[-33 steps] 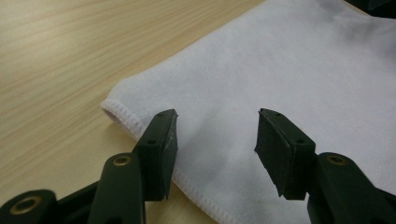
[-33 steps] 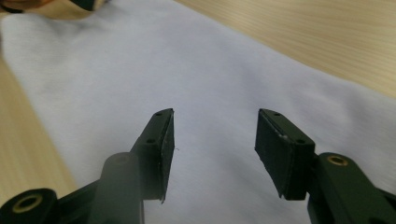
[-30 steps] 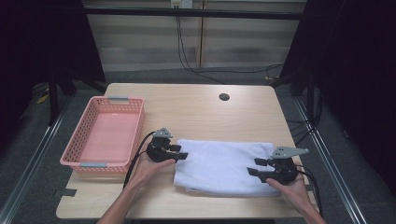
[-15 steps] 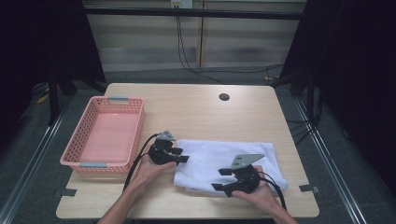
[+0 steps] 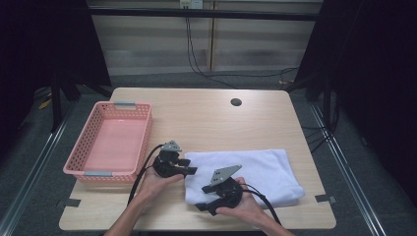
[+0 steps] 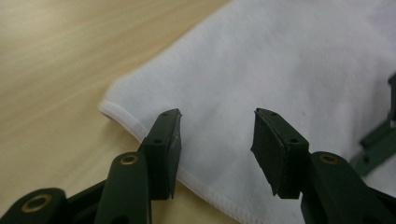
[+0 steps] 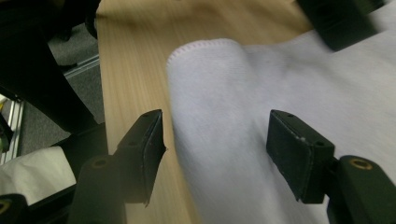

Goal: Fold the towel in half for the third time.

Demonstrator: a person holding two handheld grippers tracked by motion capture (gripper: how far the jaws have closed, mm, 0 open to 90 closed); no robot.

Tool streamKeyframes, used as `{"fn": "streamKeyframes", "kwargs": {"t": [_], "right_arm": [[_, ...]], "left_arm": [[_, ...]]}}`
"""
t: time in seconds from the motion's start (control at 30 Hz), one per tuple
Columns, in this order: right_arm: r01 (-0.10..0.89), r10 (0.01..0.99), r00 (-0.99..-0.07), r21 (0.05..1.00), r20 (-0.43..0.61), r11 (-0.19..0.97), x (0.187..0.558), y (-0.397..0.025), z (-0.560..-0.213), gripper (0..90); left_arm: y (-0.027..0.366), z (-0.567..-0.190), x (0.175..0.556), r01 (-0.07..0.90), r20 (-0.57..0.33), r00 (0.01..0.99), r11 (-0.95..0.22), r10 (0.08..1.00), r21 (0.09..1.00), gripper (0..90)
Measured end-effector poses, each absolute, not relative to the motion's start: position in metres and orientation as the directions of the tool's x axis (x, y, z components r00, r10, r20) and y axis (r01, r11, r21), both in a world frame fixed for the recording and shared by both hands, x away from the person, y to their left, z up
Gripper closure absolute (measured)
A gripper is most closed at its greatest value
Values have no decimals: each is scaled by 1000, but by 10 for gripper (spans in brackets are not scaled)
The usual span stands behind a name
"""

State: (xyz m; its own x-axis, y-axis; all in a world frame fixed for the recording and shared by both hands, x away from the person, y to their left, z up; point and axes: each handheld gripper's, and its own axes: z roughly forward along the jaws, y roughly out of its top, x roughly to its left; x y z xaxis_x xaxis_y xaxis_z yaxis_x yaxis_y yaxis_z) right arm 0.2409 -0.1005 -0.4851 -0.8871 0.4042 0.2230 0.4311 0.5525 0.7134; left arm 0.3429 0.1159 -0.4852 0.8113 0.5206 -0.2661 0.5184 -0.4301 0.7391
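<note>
A folded white towel [image 5: 255, 169] lies on the front half of the wooden table [image 5: 206, 118]. My left gripper [image 5: 191, 166] rests at the towel's left edge. In the left gripper view it stands open [image 6: 217, 116], its jaws straddling the hemmed edge of the towel [image 6: 280, 56] near a corner. My right gripper [image 5: 204, 204] is at the towel's front left corner, pointing left. The right gripper view shows it open [image 7: 215, 116], with the towel's corner [image 7: 243, 93] between the jaws and nothing gripped.
A pink plastic basket [image 5: 78, 169] stands empty on the left side of the table. A dark round hole [image 5: 236, 102] sits near the table's far edge. Bare wood lies behind the towel, and the table's front edge is close under both hands.
My right gripper has swept left from the towel's right end to its front left corner. The left gripper has stayed at the towel's left edge.
</note>
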Motion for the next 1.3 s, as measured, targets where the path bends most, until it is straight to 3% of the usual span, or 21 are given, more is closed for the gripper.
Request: {"fn": "streamKeyframes", "kwargs": {"t": [0.17, 0.43, 0.53, 0.77, 0.87, 0.97, 1.03, 1.3], "right_arm": [[398, 397, -899, 715, 182, 574, 241, -93, -492, 379], [348, 417, -905, 715, 87, 607, 237, -95, -496, 603], [392, 446, -887, 708, 122, 587, 240, -100, -495, 725], [411, 449, -881, 707, 148, 575, 243, -102, -495, 741], [410, 448, -882, 707, 146, 576, 242, -102, -494, 741], [417, 451, -879, 706, 153, 573, 242, -103, -494, 742], [412, 446, -882, 709, 153, 572, 242, -103, -493, 742], [424, 461, -870, 740, 174, 522, 245, -109, -475, 749]], "left_arm": [[117, -483, 360, 535, -273, 787, -393, 553, 748, 484], [115, -493, 382, 577, -292, 745, -360, 600, 733, 393], [114, -499, 383, 586, -286, 742, -379, 607, 717, 371], [108, -503, 378, 570, -265, 766, -428, 586, 701, 360], [108, -504, 377, 558, -275, 785, -442, 555, 702, 460], [105, -505, 373, 547, -291, 806, -460, 515, 700, 686], [104, -504, 372, 555, -311, 804, -451, 506, 699, 788], [117, -490, 378, 593, -397, 772, -339, 496, 730, 817]]}}
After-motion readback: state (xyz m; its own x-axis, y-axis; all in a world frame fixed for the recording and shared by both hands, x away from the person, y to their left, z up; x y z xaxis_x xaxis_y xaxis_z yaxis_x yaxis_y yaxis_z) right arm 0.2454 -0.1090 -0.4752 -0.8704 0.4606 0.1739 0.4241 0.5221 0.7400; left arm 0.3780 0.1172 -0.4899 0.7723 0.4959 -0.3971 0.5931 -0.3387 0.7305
